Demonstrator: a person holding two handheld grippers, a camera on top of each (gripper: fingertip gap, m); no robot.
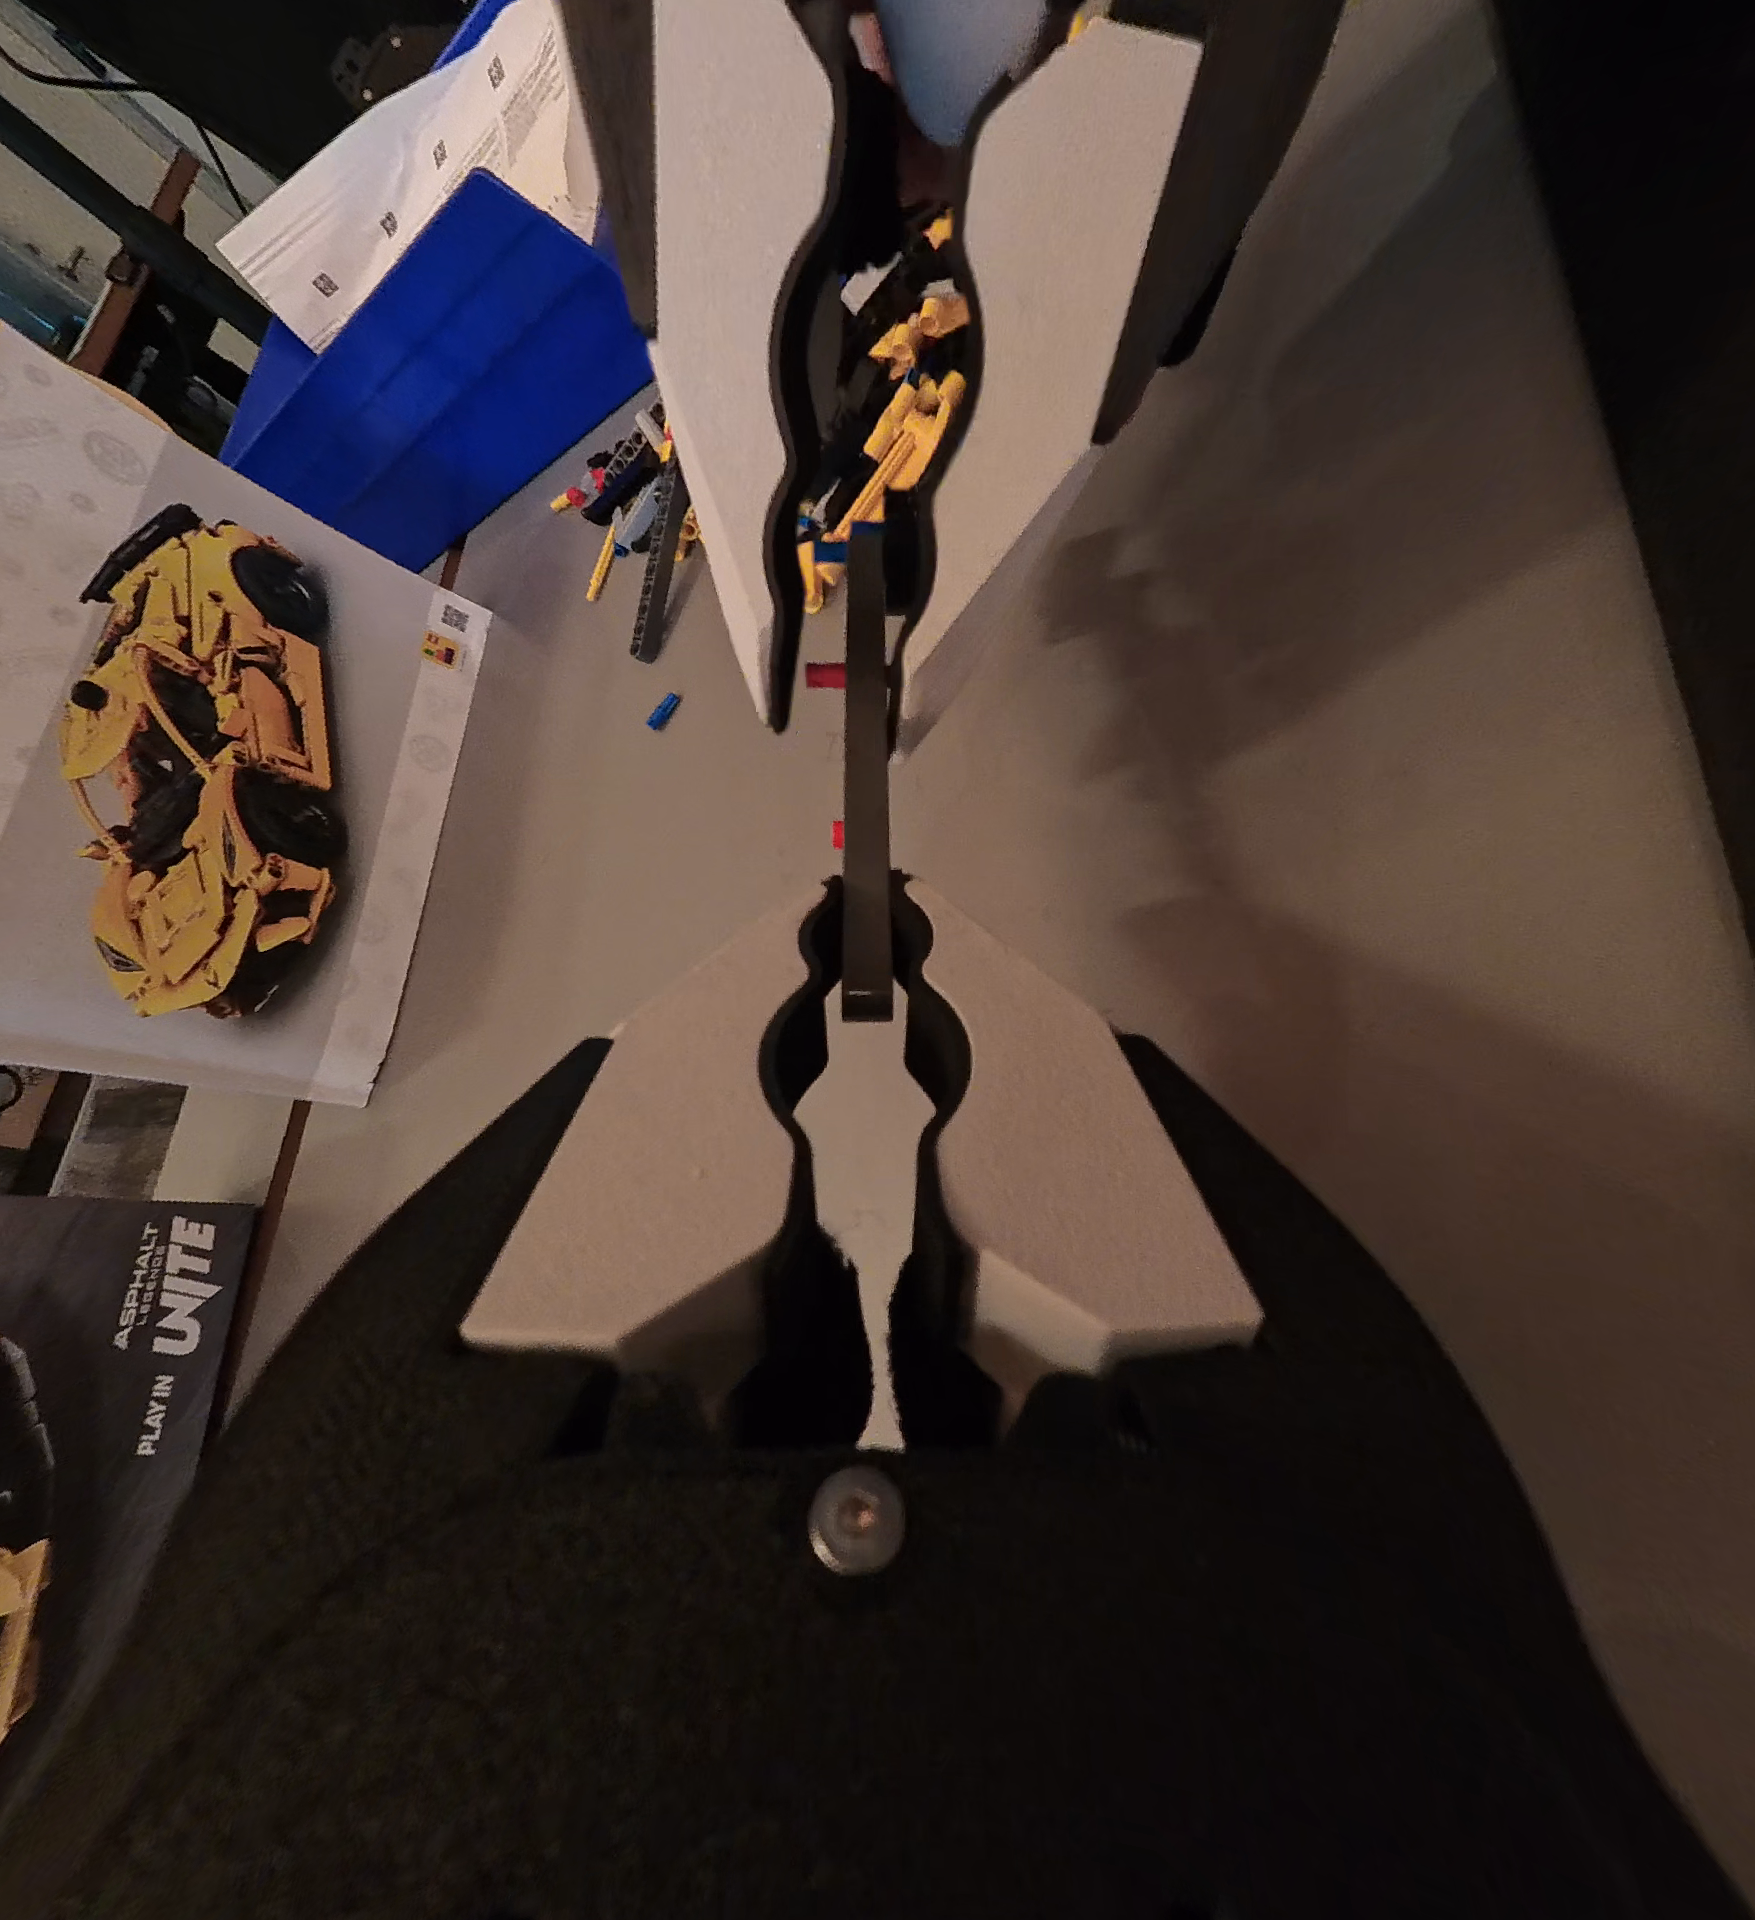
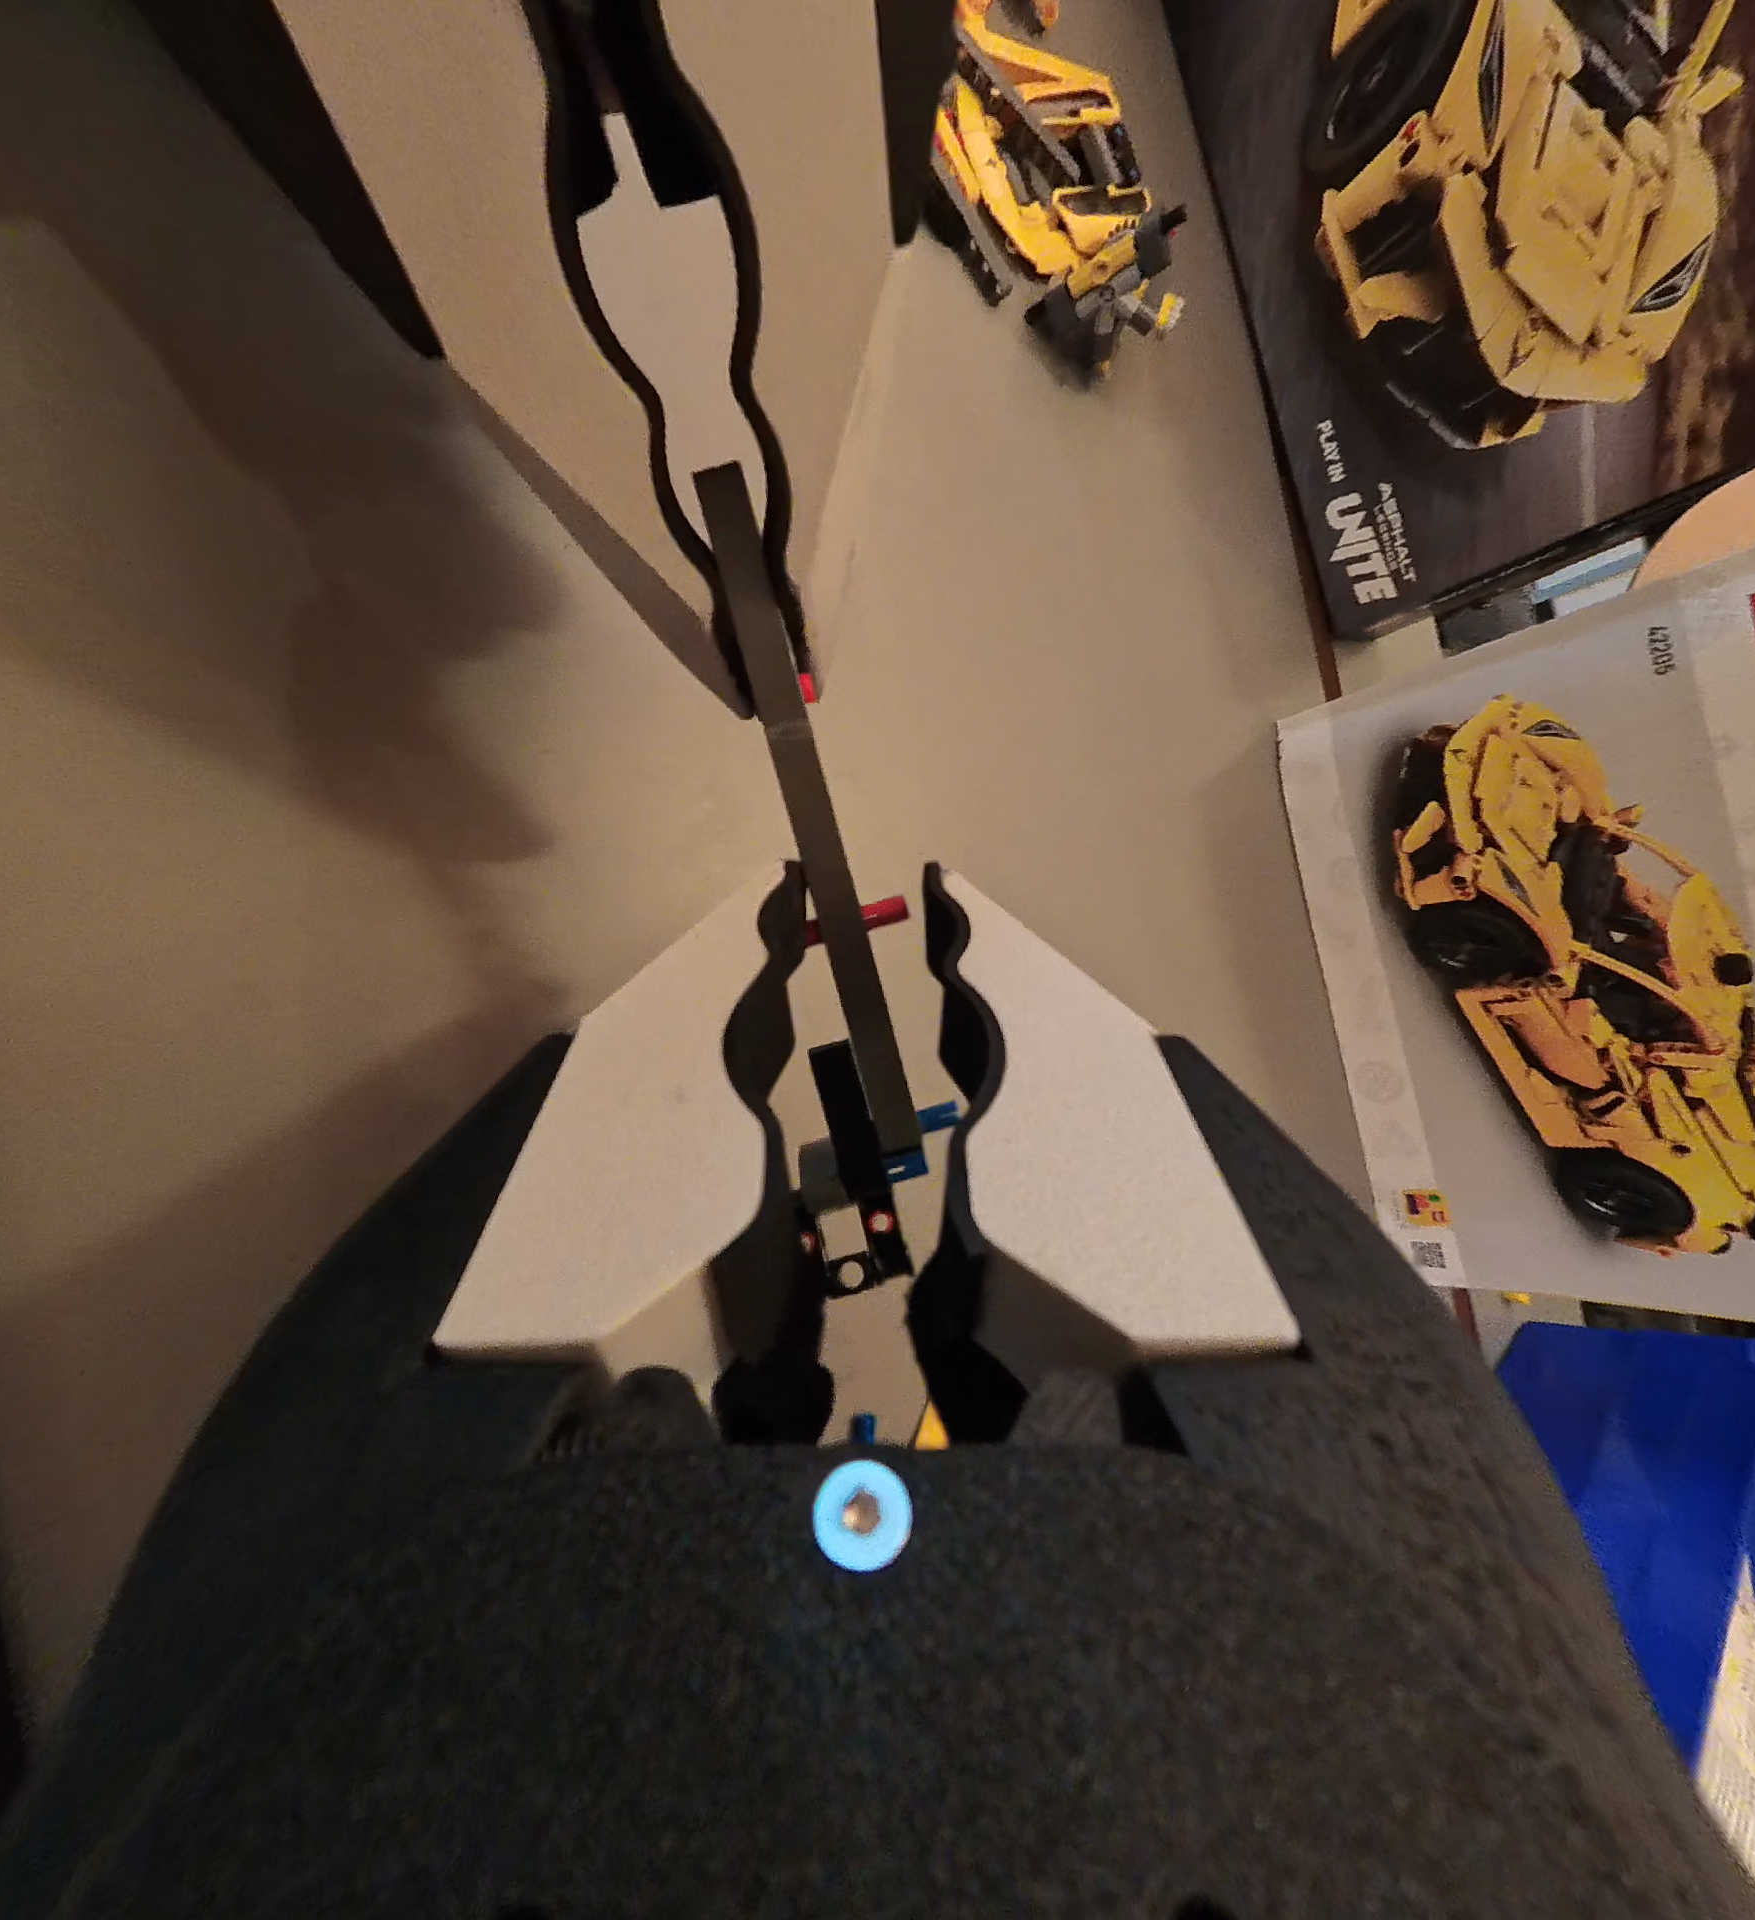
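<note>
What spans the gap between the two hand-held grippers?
A long black beam bridges it, one end in the left hand-held gripper, the other reaching the right hand-held gripper; red pins stick out of it. Both wrist views show this.

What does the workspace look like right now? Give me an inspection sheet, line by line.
Surface: pale table, dimly lit, with shadows across it.
Job's things: long black beam spanning between both grippers; red and blue pins and a small sub-assembly sit at the right gripper's end.
Clutter: instruction booklet, blue bin, loose pieces, partly built yellow model, set box.
Grippers: left gripper has its fingers shut on the beam. The right gripper has its fingers apart around the beam; grip unclear.
Cables: nothing seen clearly.
Surroundings: dark beyond the table edge; printed sheet over the bin.
</note>
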